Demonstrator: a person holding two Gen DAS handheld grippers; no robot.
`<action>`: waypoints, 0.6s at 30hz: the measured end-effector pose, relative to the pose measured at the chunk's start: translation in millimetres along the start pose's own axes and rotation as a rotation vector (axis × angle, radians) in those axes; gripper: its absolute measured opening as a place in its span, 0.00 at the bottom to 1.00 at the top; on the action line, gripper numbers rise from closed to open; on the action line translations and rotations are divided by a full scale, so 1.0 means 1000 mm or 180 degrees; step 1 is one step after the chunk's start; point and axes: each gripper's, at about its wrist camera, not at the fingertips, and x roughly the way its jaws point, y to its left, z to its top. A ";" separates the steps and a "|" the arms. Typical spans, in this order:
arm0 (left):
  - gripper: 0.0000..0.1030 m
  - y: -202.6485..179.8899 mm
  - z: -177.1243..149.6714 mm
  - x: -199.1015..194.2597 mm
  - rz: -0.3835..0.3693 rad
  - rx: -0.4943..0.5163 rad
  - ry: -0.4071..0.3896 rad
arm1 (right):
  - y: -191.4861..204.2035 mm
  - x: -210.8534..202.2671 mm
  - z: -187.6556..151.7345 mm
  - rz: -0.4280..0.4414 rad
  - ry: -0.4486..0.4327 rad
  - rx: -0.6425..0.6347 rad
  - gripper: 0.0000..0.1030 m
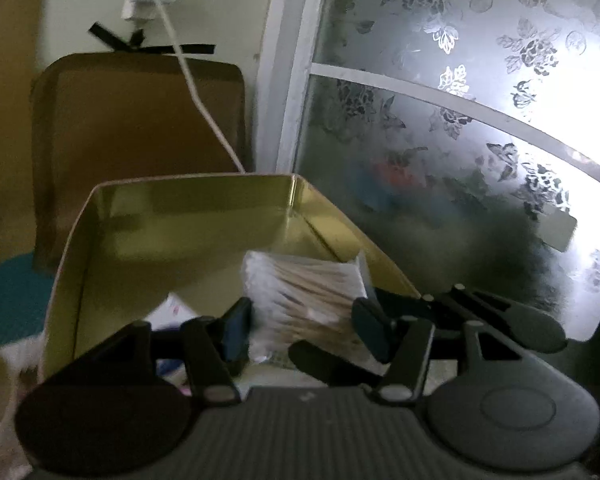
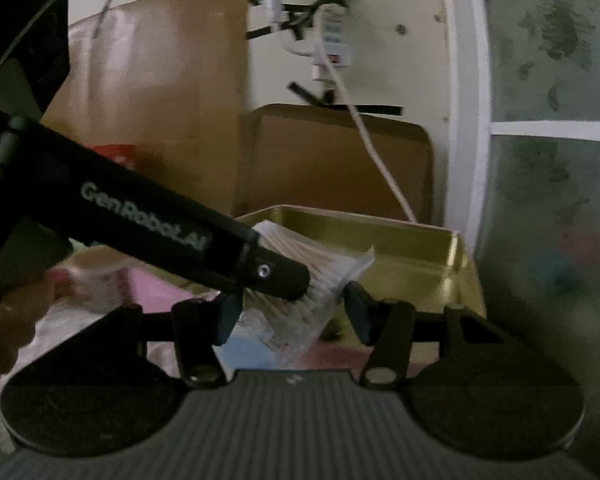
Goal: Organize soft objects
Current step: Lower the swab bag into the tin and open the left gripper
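Note:
A clear packet of cotton swabs (image 1: 306,300) with wooden sticks sits between the fingers of my left gripper (image 1: 300,326), which closes on it over the gold tin box (image 1: 180,216). In the right wrist view the left gripper's black finger (image 2: 276,274) holds the same packet (image 2: 300,300) at the near edge of the gold tin (image 2: 420,252). My right gripper (image 2: 292,316) is open just behind the packet, its pads either side of the packet's lower end without pressing it.
Brown cardboard (image 1: 140,120) leans on the wall behind the tin, with a white cable (image 1: 196,92) hanging from a taped socket. A frosted flower-pattern window (image 1: 460,120) is on the right. Pink and blue items (image 2: 152,288) lie left of the tin.

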 end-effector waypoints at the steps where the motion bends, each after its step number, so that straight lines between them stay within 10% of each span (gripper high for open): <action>1: 0.54 -0.002 0.005 0.008 0.0017 0.0030 -0.0016 | -0.005 0.005 0.001 -0.0033 0.0006 0.0016 0.57; 11: 0.56 -0.007 0.014 0.067 0.0138 0.0074 0.0087 | -0.034 0.038 -0.008 -0.0328 0.0247 0.0117 0.57; 18: 0.68 -0.007 0.010 0.069 0.0377 0.0132 0.0086 | -0.033 0.046 -0.013 -0.0724 0.0259 0.0151 0.75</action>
